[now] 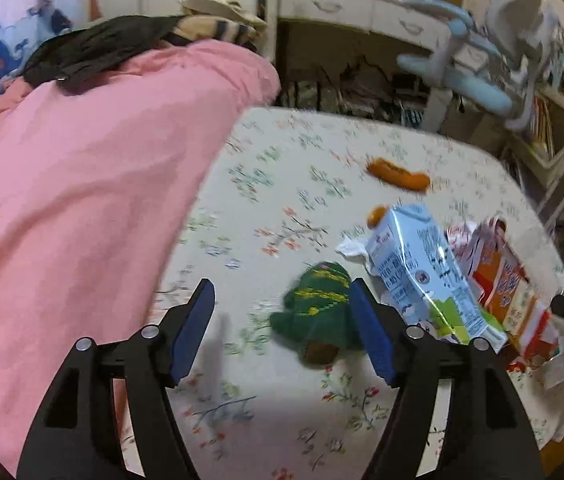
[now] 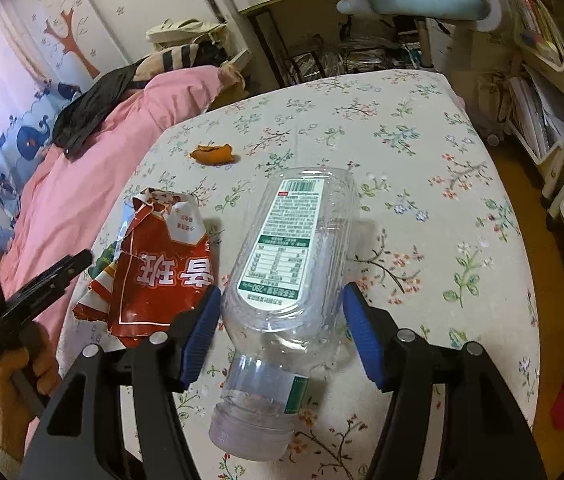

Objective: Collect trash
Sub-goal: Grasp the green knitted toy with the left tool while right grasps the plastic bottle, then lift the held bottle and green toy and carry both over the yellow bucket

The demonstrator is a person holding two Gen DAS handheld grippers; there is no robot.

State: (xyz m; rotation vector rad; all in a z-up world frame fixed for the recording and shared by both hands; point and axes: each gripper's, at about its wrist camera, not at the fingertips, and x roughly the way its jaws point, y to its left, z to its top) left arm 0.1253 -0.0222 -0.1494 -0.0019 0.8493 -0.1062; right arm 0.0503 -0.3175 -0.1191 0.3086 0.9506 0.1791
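Jaws of the right gripper (image 2: pixel 282 320) stand open around the clear bottle (image 2: pixel 286 280), left pad touching.

Pink blanket (image 1: pixel 82 200) w/ black garment (image 1: pixel 94 48) on top, green knit toy (image 1: pixel 318 312), blue chair (image 2: pixel 414 4)

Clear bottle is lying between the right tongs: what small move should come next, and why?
Probably close the right tongs on the clear bottle. It lies on the floral table between the open blue pads; one seems to touch it, the other stands clear, so it is not yet gripped.
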